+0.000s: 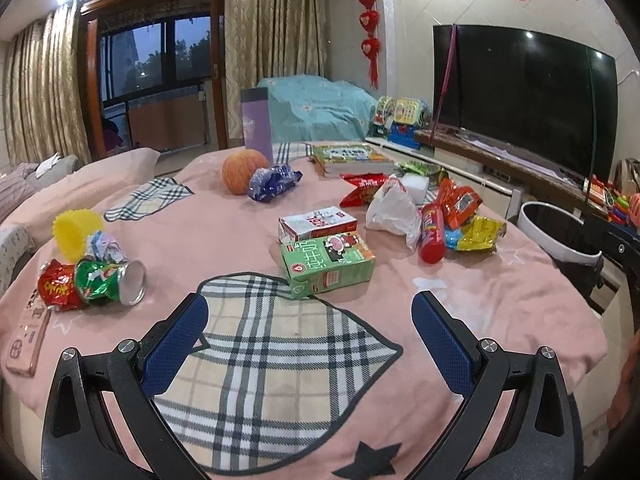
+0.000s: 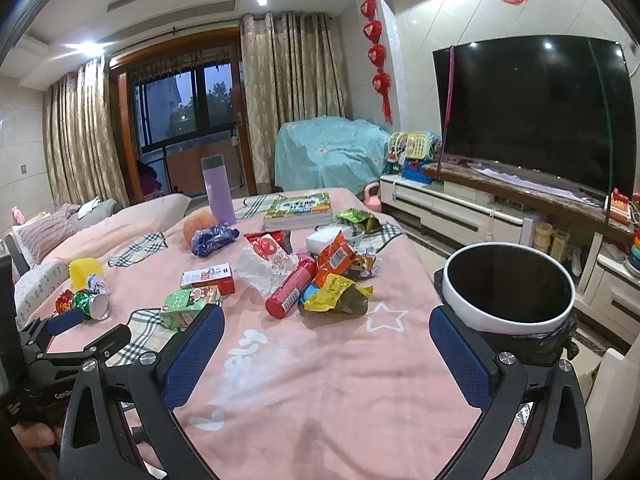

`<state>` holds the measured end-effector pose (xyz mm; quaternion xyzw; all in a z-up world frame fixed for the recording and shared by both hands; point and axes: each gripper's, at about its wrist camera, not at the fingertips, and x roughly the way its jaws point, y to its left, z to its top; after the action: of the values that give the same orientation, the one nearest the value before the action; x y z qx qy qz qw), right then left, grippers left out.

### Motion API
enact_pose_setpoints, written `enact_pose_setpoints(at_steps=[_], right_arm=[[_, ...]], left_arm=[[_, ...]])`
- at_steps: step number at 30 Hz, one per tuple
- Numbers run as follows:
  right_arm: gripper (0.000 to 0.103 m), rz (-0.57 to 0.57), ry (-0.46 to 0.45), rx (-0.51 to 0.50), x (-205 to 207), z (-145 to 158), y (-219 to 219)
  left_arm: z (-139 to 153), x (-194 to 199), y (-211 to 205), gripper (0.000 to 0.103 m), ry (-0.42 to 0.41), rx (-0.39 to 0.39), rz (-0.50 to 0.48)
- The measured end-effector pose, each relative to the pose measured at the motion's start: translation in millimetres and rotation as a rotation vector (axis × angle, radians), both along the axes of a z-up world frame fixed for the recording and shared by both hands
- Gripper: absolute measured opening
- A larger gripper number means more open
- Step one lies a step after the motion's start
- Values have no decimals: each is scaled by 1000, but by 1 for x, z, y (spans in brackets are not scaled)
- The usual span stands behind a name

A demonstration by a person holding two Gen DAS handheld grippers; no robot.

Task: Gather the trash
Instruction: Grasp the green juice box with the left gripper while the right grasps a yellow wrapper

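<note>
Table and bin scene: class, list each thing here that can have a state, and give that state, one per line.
Left gripper: open, empty.
Right gripper: open, empty.
Trash bin: uncovered, black liner fitted.
Green milk carton: lying on its side.
Red tube: lying down, capped.
Green can: crushed, on its side.
Purple flask: upright, lid on.
TV: screen dark.

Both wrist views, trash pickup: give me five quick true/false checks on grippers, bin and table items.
1. The left gripper is shut on the green milk carton. False: it is open and empty, the carton lies ahead of it.
2. The right gripper is open. True.
3. The red tube stands upright. False: it lies on its side.
4. The white bin sits off the table's right edge. True.
5. The purple bottle lies flat. False: it stands upright.
</note>
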<state>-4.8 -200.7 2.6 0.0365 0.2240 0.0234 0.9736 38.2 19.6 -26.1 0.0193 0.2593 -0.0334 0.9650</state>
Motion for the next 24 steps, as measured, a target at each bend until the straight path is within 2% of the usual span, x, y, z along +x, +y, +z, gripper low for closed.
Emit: enact_pose_setpoints(at_steps=[10, 24], right_arm=[[103, 12, 77, 15, 33, -11, -5], [100, 55, 213, 49, 87, -41, -3]], left_arm=[[-15, 47, 8, 103, 96, 14, -66], [-35, 122, 13, 103, 221, 167, -215]])
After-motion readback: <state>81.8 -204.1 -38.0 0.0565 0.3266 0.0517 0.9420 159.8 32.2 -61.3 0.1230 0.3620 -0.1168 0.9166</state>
